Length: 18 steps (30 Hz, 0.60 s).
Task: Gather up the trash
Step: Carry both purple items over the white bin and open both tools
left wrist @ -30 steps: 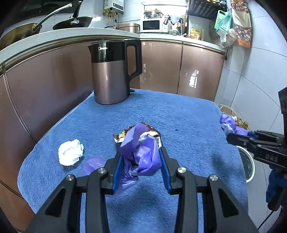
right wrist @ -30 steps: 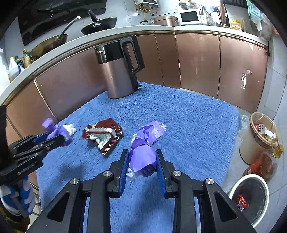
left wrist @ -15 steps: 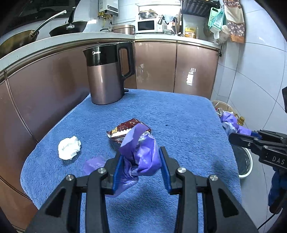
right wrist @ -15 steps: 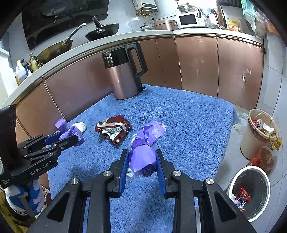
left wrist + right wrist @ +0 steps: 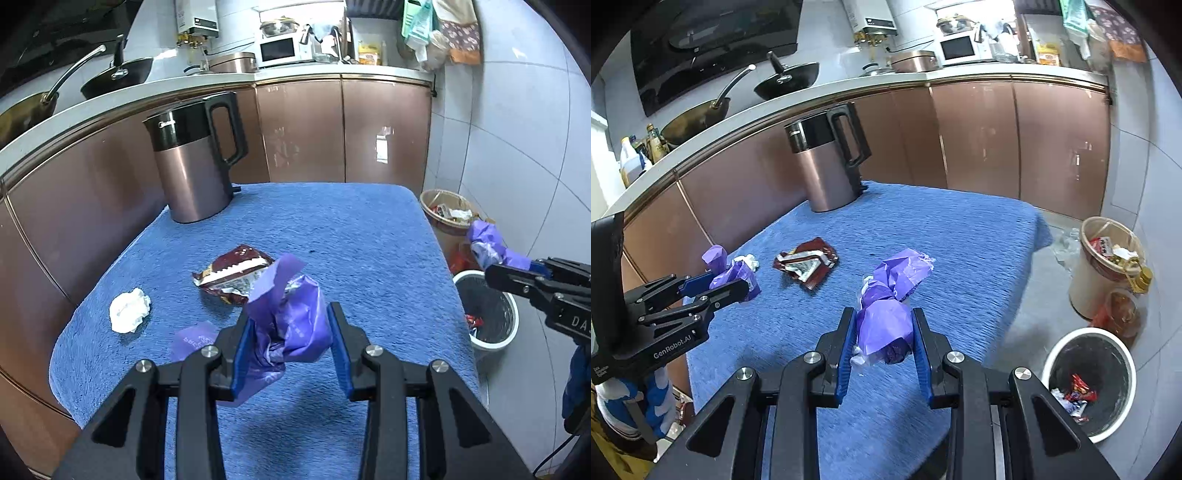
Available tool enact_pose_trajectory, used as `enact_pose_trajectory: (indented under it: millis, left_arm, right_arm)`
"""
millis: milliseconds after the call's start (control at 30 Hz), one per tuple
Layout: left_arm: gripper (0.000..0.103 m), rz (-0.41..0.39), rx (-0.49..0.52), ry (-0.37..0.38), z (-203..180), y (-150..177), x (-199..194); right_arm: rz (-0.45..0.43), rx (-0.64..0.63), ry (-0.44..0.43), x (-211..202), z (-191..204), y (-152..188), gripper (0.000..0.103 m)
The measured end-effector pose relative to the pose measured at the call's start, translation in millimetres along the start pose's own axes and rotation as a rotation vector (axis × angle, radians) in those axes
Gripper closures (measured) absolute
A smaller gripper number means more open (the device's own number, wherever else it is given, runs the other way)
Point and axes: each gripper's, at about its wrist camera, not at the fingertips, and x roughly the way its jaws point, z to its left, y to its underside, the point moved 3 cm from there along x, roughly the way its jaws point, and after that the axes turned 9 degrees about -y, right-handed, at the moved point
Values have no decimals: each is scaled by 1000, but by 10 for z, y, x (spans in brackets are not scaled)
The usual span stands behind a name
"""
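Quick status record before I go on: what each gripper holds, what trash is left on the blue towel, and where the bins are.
left gripper: jaws shut on crumpled purple plastic wrapper
right gripper: jaws shut on purple plastic wad
left on blue towel: dark red snack packet, white crumpled tissue, flat purple scrap
bins: white round bin on floor past towel's right edge, holds trash; beige bin behind it
other: copper electric kettle at far left corner
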Motion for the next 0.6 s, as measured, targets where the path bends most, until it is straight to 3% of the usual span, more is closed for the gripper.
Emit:
enact_pose_trajectory:
  millis: [200,600]
  left_arm:
    - [67,-2,42,3,-213,-16,-57]
    - [67,2,155,21,-732,-97,-116]
  right_arm:
    - [-10,11,50,-189,-163,133,76]
    - [-60,87,61,-469,-566,342,76]
